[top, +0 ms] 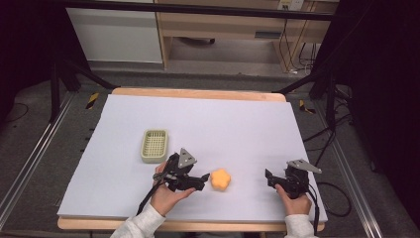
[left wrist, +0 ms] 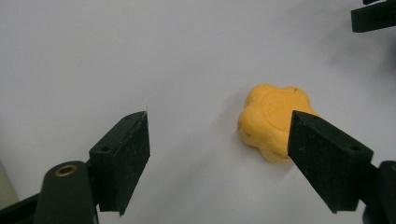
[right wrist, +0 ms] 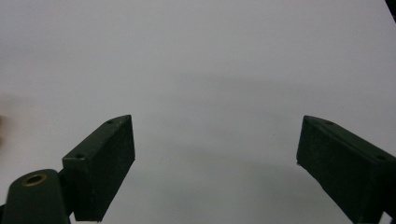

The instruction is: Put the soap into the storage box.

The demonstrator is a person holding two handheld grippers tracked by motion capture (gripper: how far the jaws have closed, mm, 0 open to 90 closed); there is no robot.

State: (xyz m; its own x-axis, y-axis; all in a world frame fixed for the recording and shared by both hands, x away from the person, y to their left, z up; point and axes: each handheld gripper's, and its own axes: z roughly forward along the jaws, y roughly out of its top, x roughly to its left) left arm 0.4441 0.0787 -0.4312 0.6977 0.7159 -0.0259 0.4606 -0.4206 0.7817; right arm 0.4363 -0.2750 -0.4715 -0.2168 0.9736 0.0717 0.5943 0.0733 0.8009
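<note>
Left gripper view puts the left gripper [left wrist: 218, 140], jaws spread, off-centre from the soft orange flower-shaped sponge [left wrist: 272, 119], so closing could nudge it away; right gripper [right wrist: 215, 156] also gapes, empty.

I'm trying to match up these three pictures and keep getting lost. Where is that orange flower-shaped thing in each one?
High view: the orange flower-shaped piece lies low and centre on the white table, just right of the left gripper.
Left gripper view: it lies right of centre, partly behind the right-hand jaw.
Right gripper view: I can't find it; open jaws over bare table.
Shared landmark: the white table surface, seen in all three.
</note>
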